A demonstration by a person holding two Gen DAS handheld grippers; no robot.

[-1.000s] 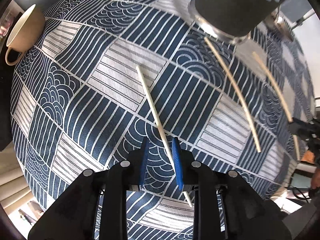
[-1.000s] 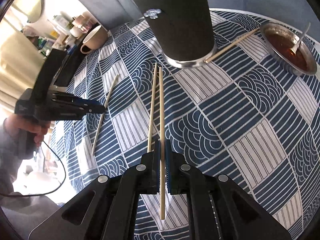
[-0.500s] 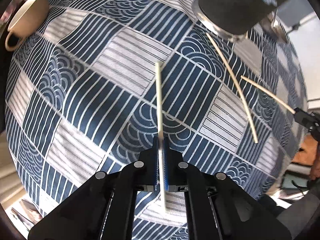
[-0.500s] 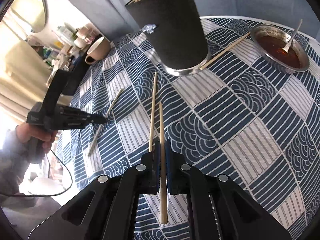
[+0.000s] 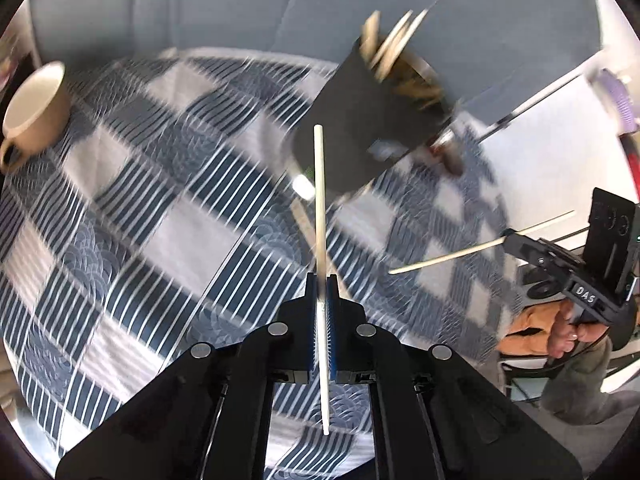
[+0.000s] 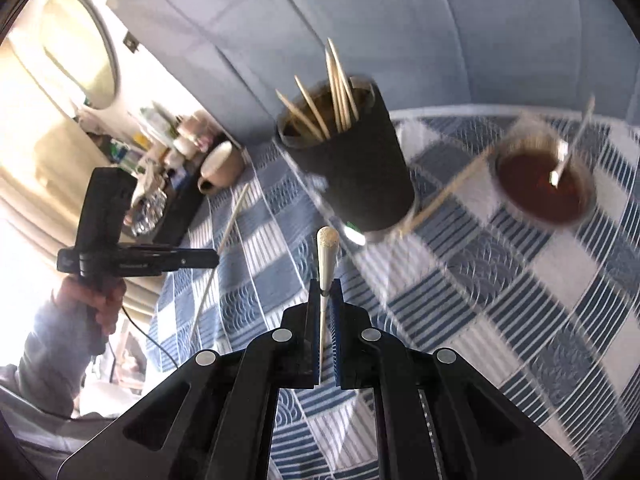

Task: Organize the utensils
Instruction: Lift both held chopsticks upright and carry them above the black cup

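Each chopstick looks light, stiff and smooth, apt to pivot or slip in a thin pinch, so a hold nearer the middle seems safest; the left gripper [image 5: 320,280] is clamped on one chopstick [image 5: 319,200] low on its length, most of it jutting ahead; the right gripper [image 6: 324,286] pinches another [image 6: 327,256] likewise; both ride above the cloth [image 5: 160,240], near the black holder [image 6: 352,168].

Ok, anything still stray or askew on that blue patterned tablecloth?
Yes: one pale wooden chopstick lies loose on the blue patterned tablecloth, running from the black cylindrical holder's base toward the metal bowl of dark sauce, not standing in the holder with the others.
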